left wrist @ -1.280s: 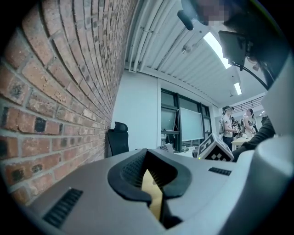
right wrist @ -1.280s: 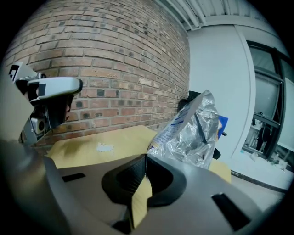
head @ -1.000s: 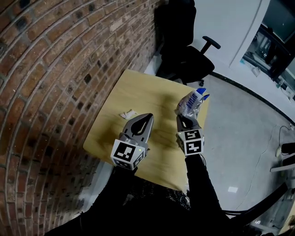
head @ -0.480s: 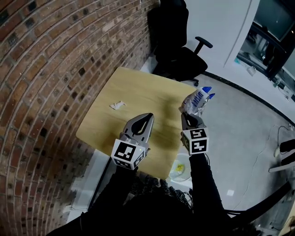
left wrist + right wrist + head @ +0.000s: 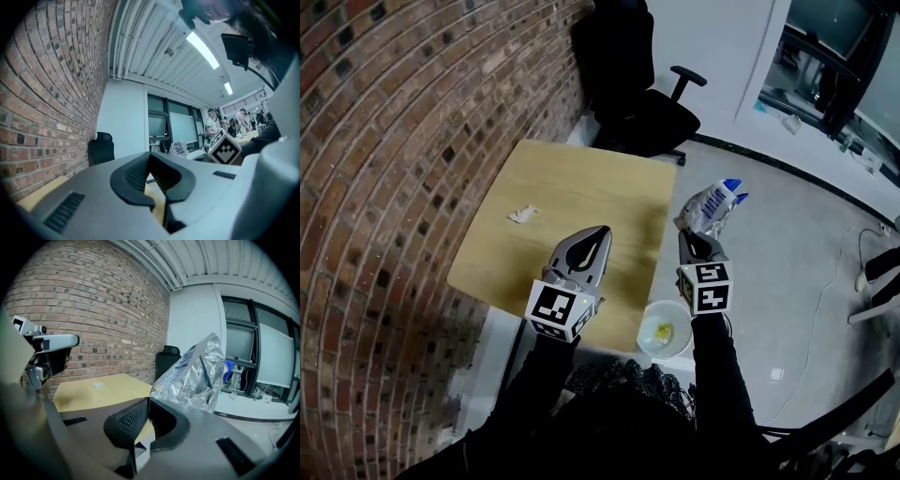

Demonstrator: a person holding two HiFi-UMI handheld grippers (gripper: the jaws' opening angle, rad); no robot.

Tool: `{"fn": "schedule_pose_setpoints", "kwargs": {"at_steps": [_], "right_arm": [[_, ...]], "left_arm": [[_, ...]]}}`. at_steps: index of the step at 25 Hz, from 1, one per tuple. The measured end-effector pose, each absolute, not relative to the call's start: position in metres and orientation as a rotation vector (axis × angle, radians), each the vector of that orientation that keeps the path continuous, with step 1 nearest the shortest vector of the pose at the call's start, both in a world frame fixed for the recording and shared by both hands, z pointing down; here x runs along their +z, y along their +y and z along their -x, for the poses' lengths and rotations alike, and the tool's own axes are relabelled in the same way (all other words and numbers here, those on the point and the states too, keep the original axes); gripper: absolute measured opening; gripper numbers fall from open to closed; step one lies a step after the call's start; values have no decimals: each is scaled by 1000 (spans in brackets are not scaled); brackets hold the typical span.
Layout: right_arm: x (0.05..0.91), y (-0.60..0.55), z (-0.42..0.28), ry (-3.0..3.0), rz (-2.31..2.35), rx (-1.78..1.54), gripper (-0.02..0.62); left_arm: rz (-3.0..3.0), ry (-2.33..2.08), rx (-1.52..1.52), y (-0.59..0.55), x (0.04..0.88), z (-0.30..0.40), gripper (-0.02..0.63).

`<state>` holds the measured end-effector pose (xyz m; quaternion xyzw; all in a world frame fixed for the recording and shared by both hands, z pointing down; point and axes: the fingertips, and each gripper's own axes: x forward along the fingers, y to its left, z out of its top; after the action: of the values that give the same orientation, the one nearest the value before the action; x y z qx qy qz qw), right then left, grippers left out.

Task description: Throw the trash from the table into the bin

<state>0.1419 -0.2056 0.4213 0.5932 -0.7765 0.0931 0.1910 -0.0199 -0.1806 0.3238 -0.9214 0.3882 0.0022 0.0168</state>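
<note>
A crinkled silver snack bag [image 5: 712,202] with blue and white print sticks up from my right gripper [image 5: 692,234], which is shut on its lower edge. The bag hangs past the right edge of the wooden table [image 5: 572,187], over the floor. In the right gripper view the bag [image 5: 197,376] rises just beyond the closed jaws of the right gripper [image 5: 148,399]. Below, on the floor by the table's near right corner, stands a white bin [image 5: 664,330] with something yellow inside. My left gripper [image 5: 598,232] is shut and empty over the table's near part. A crumpled white scrap [image 5: 523,215] lies on the table's left side.
A brick wall [image 5: 403,141] runs along the table's left side. A black office chair [image 5: 628,84] stands beyond the far edge. Grey floor [image 5: 797,281] spreads to the right, with cables and furniture feet at the far right.
Both grippers have drawn back toward the table's near right corner. The bag has gone from over the table corner to beyond its right edge. The white bin has come into view.
</note>
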Motion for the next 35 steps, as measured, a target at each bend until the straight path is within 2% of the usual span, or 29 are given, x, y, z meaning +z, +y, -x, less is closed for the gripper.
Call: {"fn": "schedule_pose_setpoints", "kwargs": {"at_steps": [8,21,35], "right_arm": [[394,-166,-153,-2102,-1770,194,15],[416,-97,-168,-1970,-1840,258,15],[422,-77,-212,-2132,-1652,198,15]], "left_arm": [[2934,1091,36,-162,324,11,6],[3046,960,29,-119,348,-2,6],[2936,1194,26,-80,341,-51,6]]}}
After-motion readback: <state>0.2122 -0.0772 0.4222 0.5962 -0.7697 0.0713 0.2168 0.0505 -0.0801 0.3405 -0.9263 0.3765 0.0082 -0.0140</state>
